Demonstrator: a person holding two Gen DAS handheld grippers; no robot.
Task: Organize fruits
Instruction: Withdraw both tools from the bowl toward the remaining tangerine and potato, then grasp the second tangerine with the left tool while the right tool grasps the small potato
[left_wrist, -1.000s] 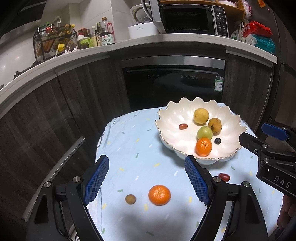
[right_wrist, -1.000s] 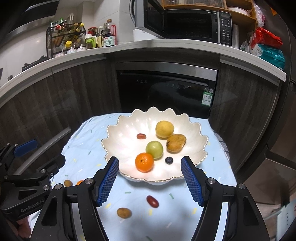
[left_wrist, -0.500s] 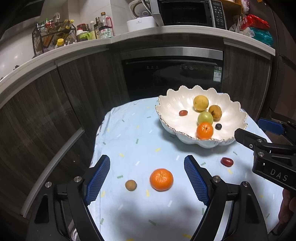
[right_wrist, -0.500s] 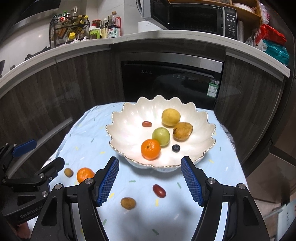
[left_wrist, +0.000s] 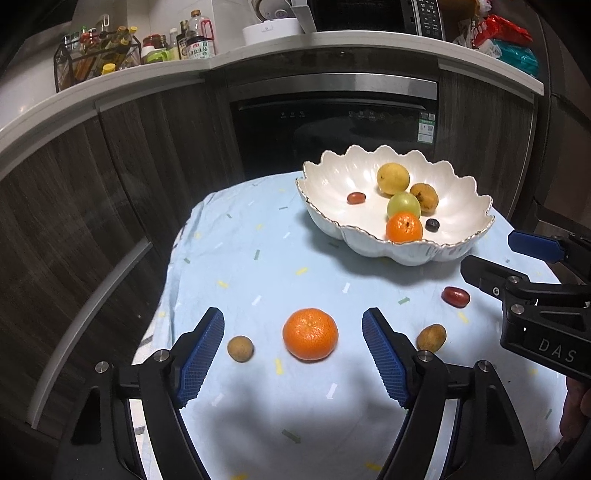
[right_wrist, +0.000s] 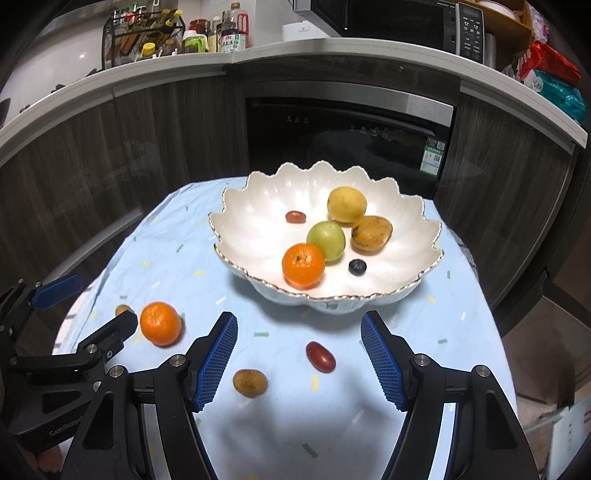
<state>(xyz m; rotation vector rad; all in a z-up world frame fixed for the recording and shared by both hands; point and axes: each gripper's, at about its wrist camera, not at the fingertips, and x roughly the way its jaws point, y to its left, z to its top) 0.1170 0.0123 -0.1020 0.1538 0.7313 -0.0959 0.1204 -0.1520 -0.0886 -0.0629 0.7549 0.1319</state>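
Toward the near edge of the cloth-covered bench (left_wrist: 229, 258) lies a loose round orange mandarin (left_wrist: 310, 334), in line between the left gripper (left_wrist: 293, 354) jaws, which are closing, not yet touching it. Right gripper (right_wrist: 299, 363) jaws stand wide and empty over a small red oval fruit (right_wrist: 320, 356). Advisable: centre each fruit, close gently, then lift over the scalloped white bowl (right_wrist: 240, 236) rim.

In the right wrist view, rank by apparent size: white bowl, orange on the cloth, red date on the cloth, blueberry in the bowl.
1. white bowl
2. orange on the cloth
3. red date on the cloth
4. blueberry, which lies farther from the camera, so partly unsure.
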